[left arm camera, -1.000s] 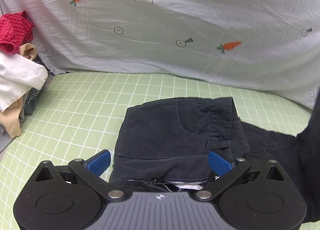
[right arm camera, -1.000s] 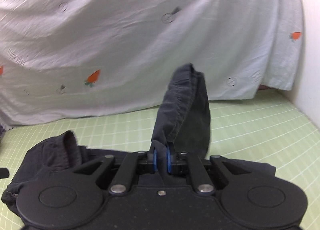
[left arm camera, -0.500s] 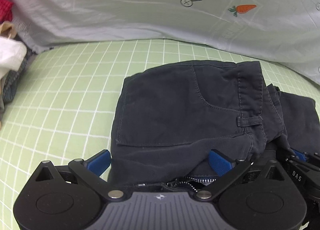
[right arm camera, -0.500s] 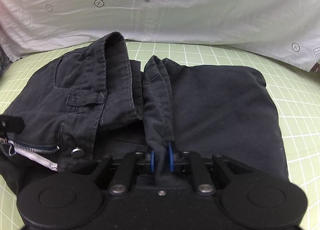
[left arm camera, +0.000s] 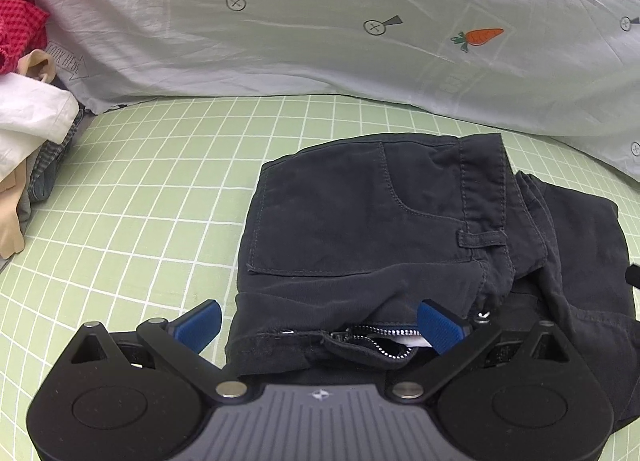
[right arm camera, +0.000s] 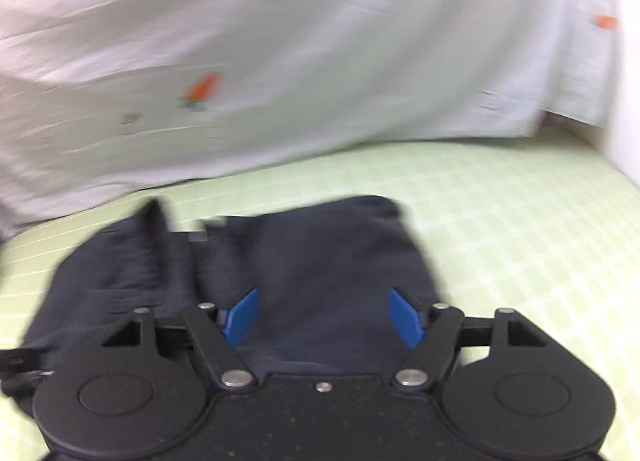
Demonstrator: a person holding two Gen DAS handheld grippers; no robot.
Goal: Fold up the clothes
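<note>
A: Dark trousers (left arm camera: pixel 400 229) lie folded on the green grid mat (left arm camera: pixel 152 197), waistband and belt loop up, zip edge at the near side. Where are the tools?

B: Left gripper (left arm camera: pixel 320 321) spread wide, blue pads either side of the zip edge; nothing pinched between them. Right gripper (right arm camera: pixel 324 317) has just been opening, and its jaws now stand apart over the dark cloth with no fabric caught in them. That view is smeared by motion, so fine detail is lost.

A: So which step?

B: My reading: the leg end has been laid over the seat and let go. One fold set down, release finished. The bundle sits mid-mat, in front of the white carrot-print sheet (left arm camera: pixel 360 41).

A: Tidy?

B: Not quite. In the left view the right half (left arm camera: pixel 560 245) bunches beside the waistband rather than lying flush on it.

A: Next move?

B: Probably either smooth that ridge flat or take one more fold to make a compact packet. Both tools would need to grip an edge through all layers, low to the mat, and lift together so the stack does not slide.

A: Anything else?

B: A heap of other clothes (left arm camera: pixel 28 109), red, white and beige, waits at the left edge, well apart from the trousers.
</note>
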